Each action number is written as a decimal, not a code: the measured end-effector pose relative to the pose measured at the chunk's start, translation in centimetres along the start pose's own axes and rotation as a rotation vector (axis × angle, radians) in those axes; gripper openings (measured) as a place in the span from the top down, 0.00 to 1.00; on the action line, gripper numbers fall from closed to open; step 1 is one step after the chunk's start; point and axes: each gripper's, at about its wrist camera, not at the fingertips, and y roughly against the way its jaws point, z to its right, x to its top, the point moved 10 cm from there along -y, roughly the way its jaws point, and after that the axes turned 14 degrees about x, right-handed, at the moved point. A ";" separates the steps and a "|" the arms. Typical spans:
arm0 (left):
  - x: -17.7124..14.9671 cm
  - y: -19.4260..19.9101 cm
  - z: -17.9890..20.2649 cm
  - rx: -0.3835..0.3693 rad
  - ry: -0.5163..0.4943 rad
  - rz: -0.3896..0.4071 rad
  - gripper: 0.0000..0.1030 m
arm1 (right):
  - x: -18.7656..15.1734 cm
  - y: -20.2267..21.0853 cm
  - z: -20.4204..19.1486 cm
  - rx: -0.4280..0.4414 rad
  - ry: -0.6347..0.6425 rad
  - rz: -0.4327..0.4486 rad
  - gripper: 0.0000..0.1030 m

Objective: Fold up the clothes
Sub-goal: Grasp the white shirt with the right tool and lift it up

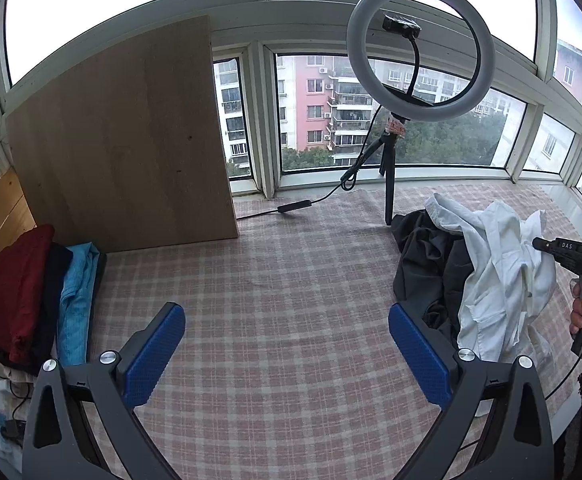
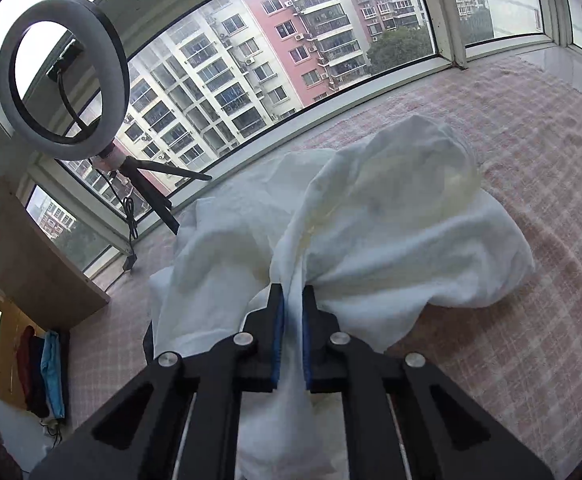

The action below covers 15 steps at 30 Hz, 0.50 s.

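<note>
The right gripper (image 2: 292, 296) is clamped on the white shirt (image 2: 391, 220) — heaped on the checked cloth (image 1: 291, 300) just right of the ring light (image 1: 421, 52) — while the left gripper (image 1: 287, 320) hovers over that cloth, jaws apart and empty.

A glazed balcony or sunroom of a high-rise flat is shown, fitted out for recording. White-framed windows (image 1: 371, 20) are wrapped round the whole bay, and pink and white apartment blocks (image 2: 275, 40) with treetops are seen well below sill level. A wide platform is covered by a pink checked cloth (image 1: 291, 300), on which clothes (image 1: 491, 264) are heaped and folded garments (image 1: 51, 292) are stacked by a leaning wooden board (image 1: 123, 136). A ring light (image 1: 421, 50) on a small tripod is stood near the glass
</note>
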 end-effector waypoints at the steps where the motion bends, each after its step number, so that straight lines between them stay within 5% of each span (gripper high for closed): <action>1: 0.0 0.1 -0.3 -0.005 0.004 0.002 0.01 | 1.0 1.7 -0.8 0.007 0.004 0.036 0.93; 7: 0.1 1.3 -3.6 -0.033 0.043 0.043 0.01 | 7.0 12.2 -9.4 0.067 0.120 0.238 0.94; 11: 0.4 2.8 -7.0 -0.046 0.087 0.085 0.01 | 7.9 18.3 -19.8 0.154 0.288 0.313 0.94; 15: 0.0 4.6 -11.3 -0.038 0.131 0.124 0.01 | 6.4 20.4 -31.9 0.253 0.489 0.298 0.94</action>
